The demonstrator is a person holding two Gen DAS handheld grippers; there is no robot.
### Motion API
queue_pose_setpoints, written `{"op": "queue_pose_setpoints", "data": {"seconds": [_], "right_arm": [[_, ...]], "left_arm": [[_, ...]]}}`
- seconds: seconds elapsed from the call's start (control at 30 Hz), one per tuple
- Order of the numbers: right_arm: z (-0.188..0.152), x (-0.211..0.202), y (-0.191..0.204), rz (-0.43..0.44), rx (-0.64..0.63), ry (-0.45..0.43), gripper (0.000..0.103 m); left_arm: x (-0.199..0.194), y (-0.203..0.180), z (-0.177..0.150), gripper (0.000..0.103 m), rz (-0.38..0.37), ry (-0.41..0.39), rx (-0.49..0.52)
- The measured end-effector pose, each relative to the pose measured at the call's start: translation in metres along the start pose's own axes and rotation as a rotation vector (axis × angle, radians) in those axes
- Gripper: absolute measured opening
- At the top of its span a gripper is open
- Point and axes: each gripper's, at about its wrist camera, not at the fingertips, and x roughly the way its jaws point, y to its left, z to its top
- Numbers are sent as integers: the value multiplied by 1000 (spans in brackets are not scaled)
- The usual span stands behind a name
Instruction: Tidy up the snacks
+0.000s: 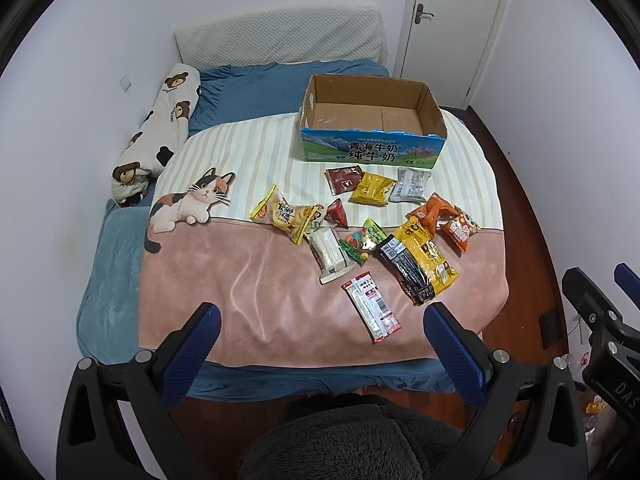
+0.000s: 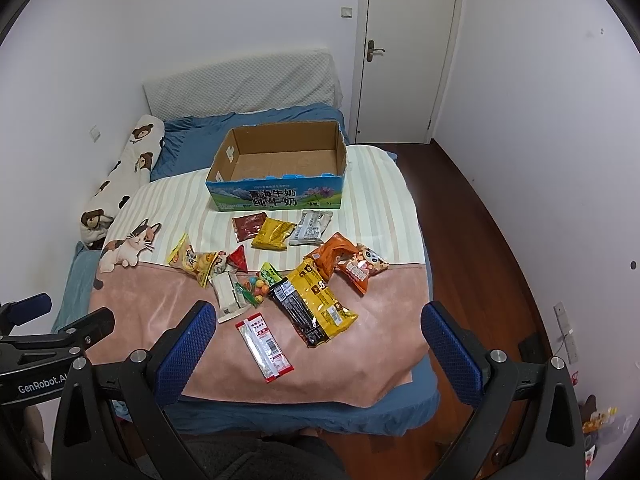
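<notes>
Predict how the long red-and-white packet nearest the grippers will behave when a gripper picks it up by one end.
The red-and-white packet looks thin and flat, so probably light. Its glossy film may be slippery. Long and narrow, it would likely droop or swing if held by one end.

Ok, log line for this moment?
stage: start | left gripper: open | right gripper: open | milk carton box: empty | snack packets: loose on blanket

A bed (image 1: 240, 92) in blue sheets carries a cat-print blanket (image 1: 248, 280), with a bear-print bolster (image 1: 160, 132) along the wall – behind stand a white headboard cushion (image 1: 280, 36) and a closed white door (image 2: 408, 52).
</notes>
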Motion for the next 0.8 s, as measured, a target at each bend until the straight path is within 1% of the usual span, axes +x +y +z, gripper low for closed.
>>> {"op": "queue_pose_setpoints", "data": {"seconds": [0.5, 0.8], "right_arm": [[4, 3, -2, 10, 3, 6, 103], [5, 2, -3, 10, 6, 1, 103]], "left_arm": [[0, 1, -1, 103, -1, 0, -1], [2, -5, 8, 103, -8, 0, 4]]}}
